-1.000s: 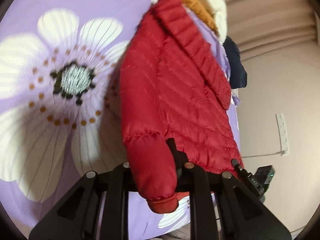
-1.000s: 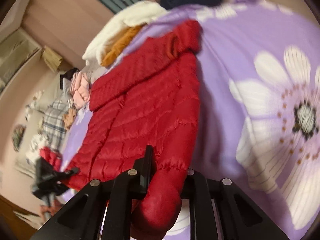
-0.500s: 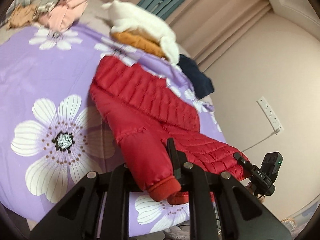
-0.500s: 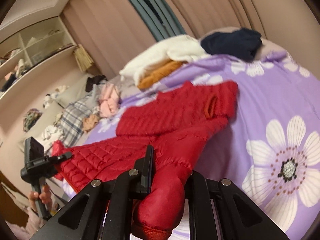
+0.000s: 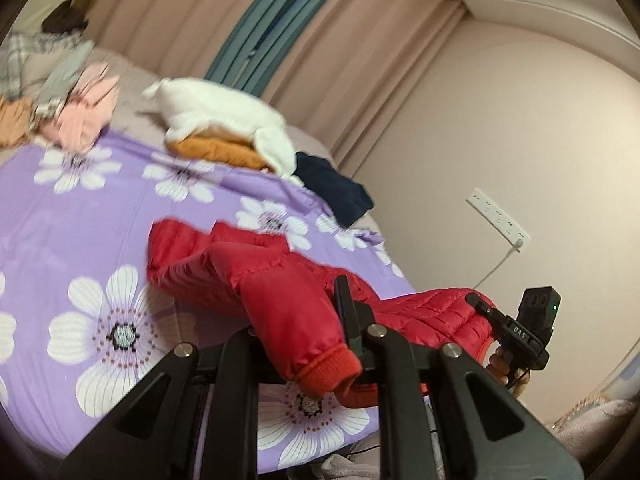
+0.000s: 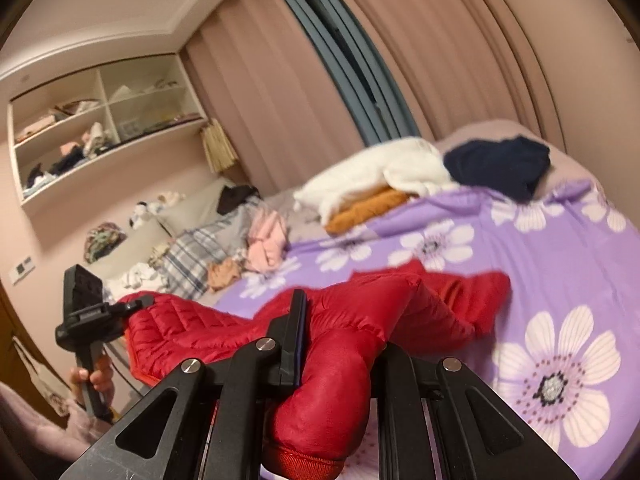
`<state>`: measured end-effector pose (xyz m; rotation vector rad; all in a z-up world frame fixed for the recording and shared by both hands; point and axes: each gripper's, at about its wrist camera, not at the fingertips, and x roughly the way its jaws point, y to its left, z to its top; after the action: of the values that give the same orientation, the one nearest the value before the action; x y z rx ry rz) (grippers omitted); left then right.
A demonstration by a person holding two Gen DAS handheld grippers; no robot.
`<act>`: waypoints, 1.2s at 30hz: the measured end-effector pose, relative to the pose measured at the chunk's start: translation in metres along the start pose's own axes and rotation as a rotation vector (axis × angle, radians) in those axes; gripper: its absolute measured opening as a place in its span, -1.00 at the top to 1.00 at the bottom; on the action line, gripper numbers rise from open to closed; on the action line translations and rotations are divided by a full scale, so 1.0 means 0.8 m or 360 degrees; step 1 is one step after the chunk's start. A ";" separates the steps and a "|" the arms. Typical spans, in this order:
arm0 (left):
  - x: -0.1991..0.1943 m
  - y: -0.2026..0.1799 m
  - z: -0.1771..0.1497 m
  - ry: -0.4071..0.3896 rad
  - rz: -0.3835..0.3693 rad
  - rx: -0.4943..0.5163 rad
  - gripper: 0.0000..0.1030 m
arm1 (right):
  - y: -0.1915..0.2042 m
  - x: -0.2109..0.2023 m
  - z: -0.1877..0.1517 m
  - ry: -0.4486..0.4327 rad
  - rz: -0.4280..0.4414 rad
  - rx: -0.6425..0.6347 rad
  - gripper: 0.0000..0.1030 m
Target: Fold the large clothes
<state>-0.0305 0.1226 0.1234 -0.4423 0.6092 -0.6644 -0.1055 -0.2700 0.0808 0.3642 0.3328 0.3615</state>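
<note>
The red puffer jacket (image 5: 248,276) hung stretched between the two grippers at the near edge of the bed, its body partly lifted off the purple flowered bedspread (image 5: 80,208) and its far end draped down onto the cloth. The left gripper (image 5: 304,344) was clamped on one sleeve, the ribbed cuff (image 5: 324,372) poking out toward the camera between its black fingers. The right gripper (image 6: 336,360) was likewise clenched on the other sleeve (image 6: 332,392), which bulged thick and rounded between its jaws. From each wrist view the opposite gripper could be seen off to the side, gripped by a hand (image 6: 94,378) and biting the quilted red fabric. Farther back on the bed lay a white garment (image 5: 224,120) piled on an orange one (image 5: 216,152), with a dark navy piece (image 5: 336,188) just beside them near the wall. A heap of pink clothing (image 6: 266,240) and a plaid item (image 6: 192,260) sat toward the head of the bed. Behind rose pinkish curtains (image 6: 420,60), and open wall shelves (image 6: 100,128) held scattered things.
</note>
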 end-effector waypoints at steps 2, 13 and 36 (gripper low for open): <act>-0.005 -0.006 0.005 -0.0026 -0.0026 0.0024 0.68 | 0.000 -0.007 0.007 -0.0037 0.0022 -0.0002 0.71; 0.046 0.024 0.022 0.0071 0.0028 -0.0089 0.67 | -0.042 0.026 0.009 0.0016 -0.0033 0.0164 0.71; 0.217 0.125 0.069 0.0299 0.0283 -0.0291 0.66 | -0.133 0.160 0.019 0.0195 -0.0290 0.0312 0.71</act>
<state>0.1573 0.0851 0.0428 -0.4924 0.8813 -0.4850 0.0429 -0.3164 0.0202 0.5011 0.5195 0.1727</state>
